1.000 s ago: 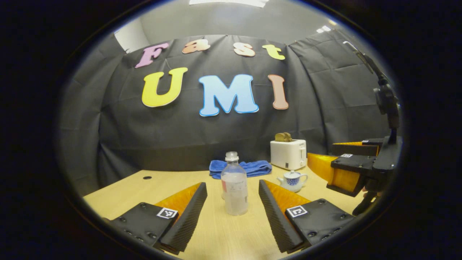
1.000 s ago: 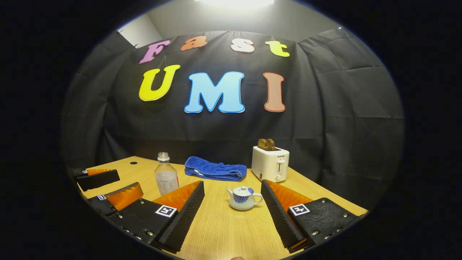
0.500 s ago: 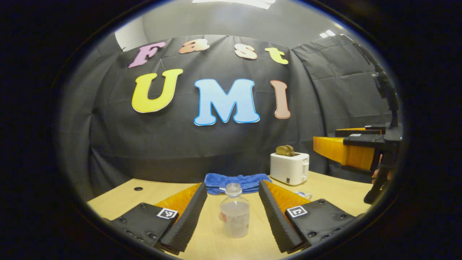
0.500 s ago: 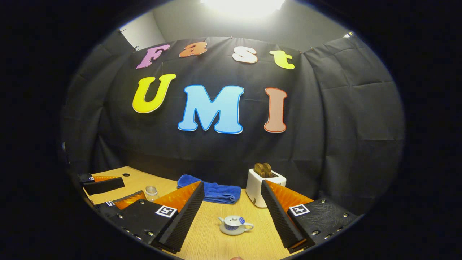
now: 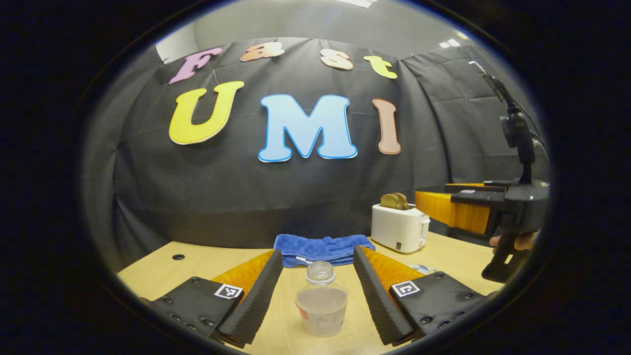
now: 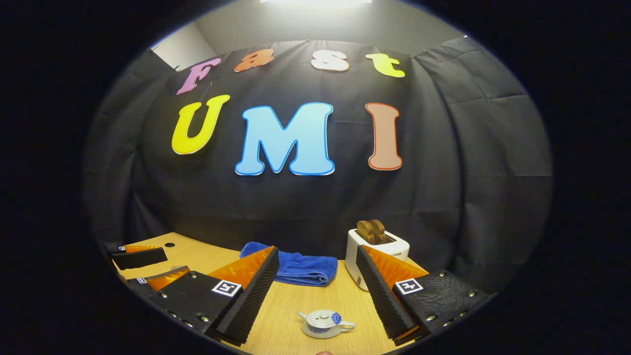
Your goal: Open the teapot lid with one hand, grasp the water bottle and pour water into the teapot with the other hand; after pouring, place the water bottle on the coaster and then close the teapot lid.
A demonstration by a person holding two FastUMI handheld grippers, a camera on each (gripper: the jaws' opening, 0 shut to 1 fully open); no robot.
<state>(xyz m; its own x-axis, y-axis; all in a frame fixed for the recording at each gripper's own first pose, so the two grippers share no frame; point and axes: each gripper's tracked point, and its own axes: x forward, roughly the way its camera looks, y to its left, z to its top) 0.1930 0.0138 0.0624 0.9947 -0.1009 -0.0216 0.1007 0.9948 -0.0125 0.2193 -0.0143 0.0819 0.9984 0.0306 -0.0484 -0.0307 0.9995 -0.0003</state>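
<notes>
Left tongs (image 5: 315,296) are wide open with the bottle (image 5: 321,306) standing between them, untouched. Right tongs (image 6: 318,296) gape open too, teapot (image 6: 324,324) on the worktop (image 6: 296,305) just below the gap.

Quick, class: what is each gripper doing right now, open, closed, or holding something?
Left gripper: open, empty, its fingers either side of the water bottle without touching it.
Right gripper: open, empty, above the teapot.

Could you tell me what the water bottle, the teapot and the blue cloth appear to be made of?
Water bottle: probably clear plastic, since the table shows through its thin wall.
Teapot: likely glazed ceramic, white and glossy with a blue pattern.
Blue cloth: soft terry or microfibre by its look, matte, fuzzy and folded in loose rolls.
</notes>
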